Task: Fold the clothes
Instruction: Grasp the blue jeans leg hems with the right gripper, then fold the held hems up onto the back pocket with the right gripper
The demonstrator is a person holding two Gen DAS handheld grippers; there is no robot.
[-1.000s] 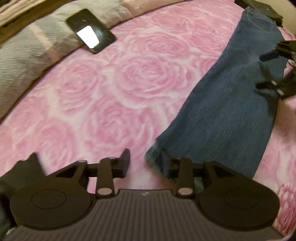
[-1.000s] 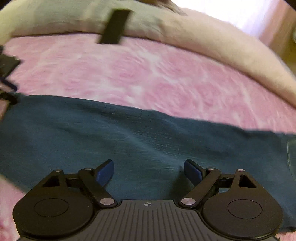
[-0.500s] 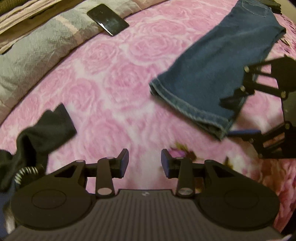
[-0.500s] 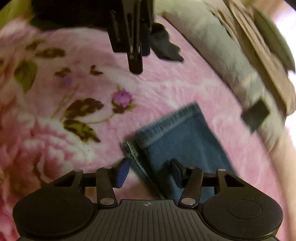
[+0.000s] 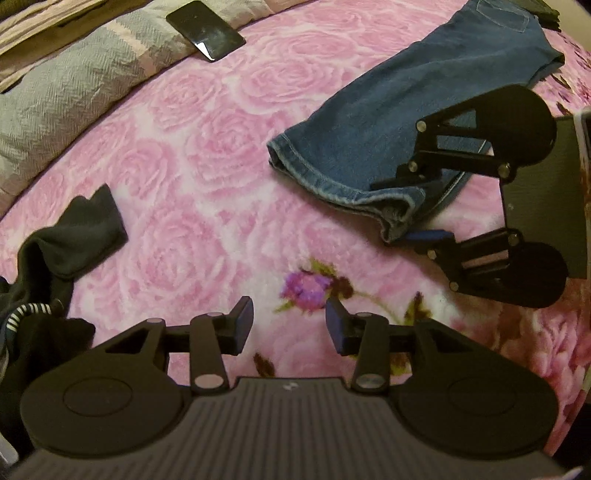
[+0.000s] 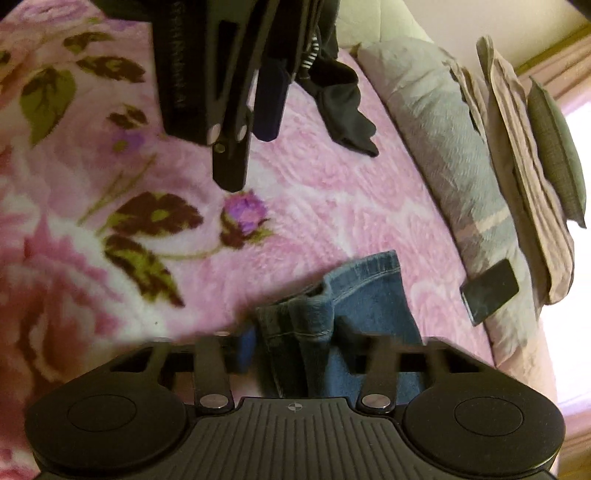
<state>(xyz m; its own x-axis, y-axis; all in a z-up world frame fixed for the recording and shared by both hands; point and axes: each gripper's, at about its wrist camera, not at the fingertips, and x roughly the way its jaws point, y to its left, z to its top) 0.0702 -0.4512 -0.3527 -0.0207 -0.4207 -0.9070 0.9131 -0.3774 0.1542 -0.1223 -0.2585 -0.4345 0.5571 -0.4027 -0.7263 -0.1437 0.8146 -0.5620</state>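
Blue jeans (image 5: 399, 122) lie folded lengthwise on the pink rose blanket (image 5: 207, 155), waist at the far right, hem toward me. My left gripper (image 5: 289, 322) is open and empty above the blanket, short of the hem. My right gripper (image 5: 410, 206) has its fingers on either side of the bunched hem corner. In the right wrist view the hem (image 6: 317, 317) sits bunched between my right gripper's (image 6: 295, 347) fingers, which press on it. My left gripper (image 6: 236, 162) hangs across from it.
A dark phone (image 5: 205, 29) lies on a grey striped pillow (image 5: 74, 81) at the far edge. Black garments (image 5: 70, 236) lie at the left. More pillows (image 6: 517, 155) are stacked along the bed's far side.
My right gripper moved from the middle of the jeans to the hem corner and closed on it. My left gripper pulled back from the hem and opened slightly.
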